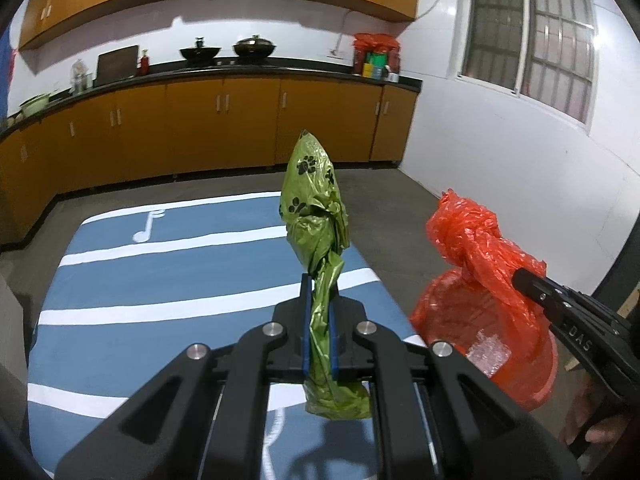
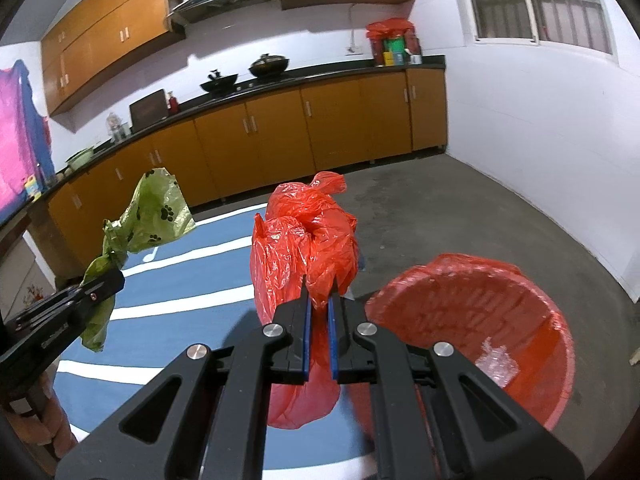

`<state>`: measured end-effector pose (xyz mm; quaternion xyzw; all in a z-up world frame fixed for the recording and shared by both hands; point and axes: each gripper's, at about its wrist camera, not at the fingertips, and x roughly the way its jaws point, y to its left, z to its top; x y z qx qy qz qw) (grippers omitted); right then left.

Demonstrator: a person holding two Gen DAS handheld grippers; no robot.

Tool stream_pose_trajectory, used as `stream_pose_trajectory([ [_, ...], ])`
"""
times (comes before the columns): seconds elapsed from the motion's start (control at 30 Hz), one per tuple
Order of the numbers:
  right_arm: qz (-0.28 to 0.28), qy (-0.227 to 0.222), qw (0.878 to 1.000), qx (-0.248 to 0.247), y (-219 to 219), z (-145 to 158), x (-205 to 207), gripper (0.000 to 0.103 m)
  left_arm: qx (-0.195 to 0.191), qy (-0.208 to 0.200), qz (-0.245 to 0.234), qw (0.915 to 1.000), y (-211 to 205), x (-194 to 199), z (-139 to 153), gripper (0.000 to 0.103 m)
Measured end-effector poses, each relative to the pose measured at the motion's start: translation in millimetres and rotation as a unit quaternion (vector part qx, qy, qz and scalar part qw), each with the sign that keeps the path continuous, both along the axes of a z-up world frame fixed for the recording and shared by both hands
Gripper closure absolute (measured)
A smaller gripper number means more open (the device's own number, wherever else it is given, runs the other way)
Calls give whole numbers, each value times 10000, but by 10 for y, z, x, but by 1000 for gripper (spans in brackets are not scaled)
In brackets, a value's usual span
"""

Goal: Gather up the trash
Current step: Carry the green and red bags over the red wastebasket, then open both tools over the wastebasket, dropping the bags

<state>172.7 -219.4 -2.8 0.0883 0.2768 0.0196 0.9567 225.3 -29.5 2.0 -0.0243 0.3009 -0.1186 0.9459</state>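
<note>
My left gripper [image 1: 319, 284] is shut on a knotted green plastic bag with black paw prints [image 1: 314, 196], which sticks up above the blue pads and hangs below them. The right gripper [image 2: 319, 300] is shut on a knotted red plastic bag [image 2: 308, 236], held above the edge of the blue table. A red bucket lined with a red bag [image 2: 532, 332] stands on the floor to the right, with crumpled clear plastic [image 2: 496, 362] inside. In the left wrist view the right gripper [image 1: 516, 276] and red bag [image 1: 464, 236] hover over that bucket [image 1: 452, 312]. The right wrist view shows the left gripper [image 2: 116, 280] and green bag [image 2: 156, 208] at its left.
A table with a blue cloth with white stripes and music notes [image 1: 160, 280] lies under both grippers. Orange cabinets and a dark counter [image 1: 240, 72] with woks line the far wall. Grey concrete floor [image 2: 460, 208] lies beyond the bucket, bounded by a white wall with a window.
</note>
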Motion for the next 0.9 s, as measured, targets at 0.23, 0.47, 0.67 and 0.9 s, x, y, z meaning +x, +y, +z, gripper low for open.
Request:
stream_pose_trajectory([
  [0.23,-411,37,9991,28,-390,-26,-146,96,37,30,-459,9989,-466,-8,-20,95],
  [0.47,-798,130,9967,107,-764,-99,-305,96,-32,202,-932,9954,-896,5,-103,95],
  [0.67,-1011,228,9945,123,-986,-174,-408,96,-51,351,-1277,9912,-1181,-1,-192,95],
  [0.9,-1284,254,9912,214,-1175,-217,-484,96,-106,539,-1712,9837,-1492,-14,-308,94],
])
